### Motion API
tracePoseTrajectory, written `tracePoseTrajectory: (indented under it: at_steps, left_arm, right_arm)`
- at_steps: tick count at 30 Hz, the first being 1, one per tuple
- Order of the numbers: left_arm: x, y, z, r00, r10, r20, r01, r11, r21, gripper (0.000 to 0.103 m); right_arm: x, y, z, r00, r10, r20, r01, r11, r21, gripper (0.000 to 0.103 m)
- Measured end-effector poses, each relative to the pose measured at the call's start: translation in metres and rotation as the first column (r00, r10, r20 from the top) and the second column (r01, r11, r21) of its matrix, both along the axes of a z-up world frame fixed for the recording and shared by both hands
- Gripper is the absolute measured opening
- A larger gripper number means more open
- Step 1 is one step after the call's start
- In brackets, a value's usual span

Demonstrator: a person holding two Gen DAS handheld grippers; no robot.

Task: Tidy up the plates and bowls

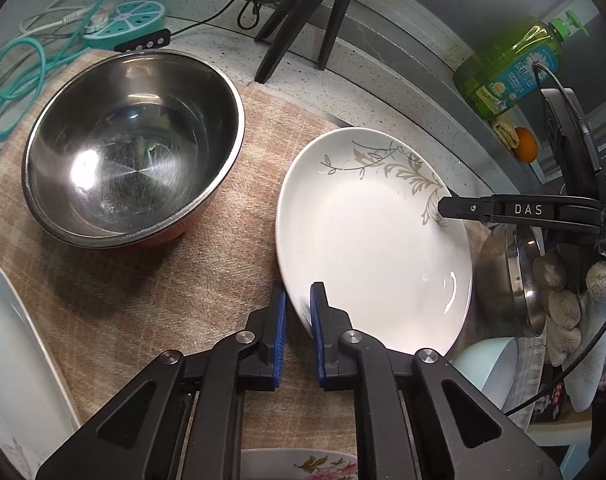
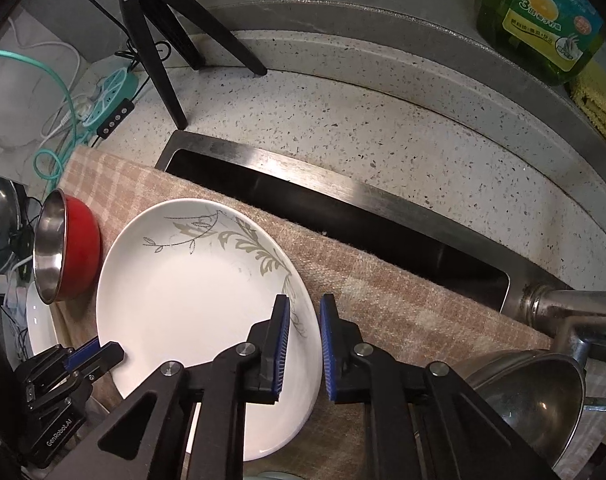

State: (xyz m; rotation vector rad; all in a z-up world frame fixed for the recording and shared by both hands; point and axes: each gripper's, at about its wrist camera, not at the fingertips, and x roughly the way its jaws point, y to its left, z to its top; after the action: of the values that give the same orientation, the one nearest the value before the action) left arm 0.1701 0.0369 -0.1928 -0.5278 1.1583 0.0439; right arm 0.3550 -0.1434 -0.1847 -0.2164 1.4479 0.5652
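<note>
Two grippers meet on one white plate (image 1: 367, 248), which lies on a beige checked cloth (image 1: 135, 288) spread over the counter and partly over the steel sink (image 2: 343, 216). We see the left gripper (image 1: 299, 312) with its blue pads straddling the plate's near-left rim, one pad above the dish and one outside it, the jaws drawn in and clamping that rim. The right gripper (image 2: 305, 320) does the same at the opposite side: its jaws are pinched on the rim where the grey leaf pattern runs, one finger over the plate's inner face and the other over the cloth. In the left wrist view we see that right gripper's black finger coming in from the side, with a hand in a knitted glove (image 1: 563, 300) behind it. To the left of the plate stands a steel bowl with a red outside (image 1: 135, 144), just beside it but apart. Another steel bowl (image 2: 527, 400) sits to the plate's right, near the tap (image 2: 575, 316). A pale plate (image 1: 11, 360) lies at the far left edge, and a flowered dish (image 1: 303, 464) shows under the left gripper. Behind, we make out a black tripod (image 2: 159, 48), a green bottle of dish soap (image 1: 511, 64) and a teal power strip (image 1: 127, 24).
</note>
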Motion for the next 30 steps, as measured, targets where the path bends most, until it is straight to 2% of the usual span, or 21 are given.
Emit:
tracePoseTrajectory:
  at_steps: [5, 9, 16, 30]
  left_arm:
    - [0.001, 0.003, -0.002, 1.000, 0.004, -0.003, -0.004, 1.000, -0.023, 0.010]
    - [0.002, 0.001, -0.002, 1.000, -0.003, 0.001, 0.003, 1.000, -0.007, 0.010]
    - [0.000, 0.005, -0.001, 1.000, 0.030, 0.007, -0.030, 0.999, -0.032, 0.010]
    - [-0.010, 0.015, 0.008, 0.997, 0.066, 0.030, -0.065, 0.997, -0.030, 0.010]
  right_arm:
    - [0.001, -0.002, -0.003, 1.000, -0.012, -0.013, 0.012, 1.000, 0.003, 0.011]
    - [0.000, 0.000, -0.002, 1.000, -0.013, -0.001, 0.013, 1.000, -0.006, 0.011]
    - [0.001, -0.002, -0.001, 1.000, -0.028, -0.008, 0.028, 1.000, -0.003, 0.011]
    - [-0.006, -0.005, 0.001, 0.998, -0.034, -0.050, 0.036, 0.998, 0.044, 0.010]
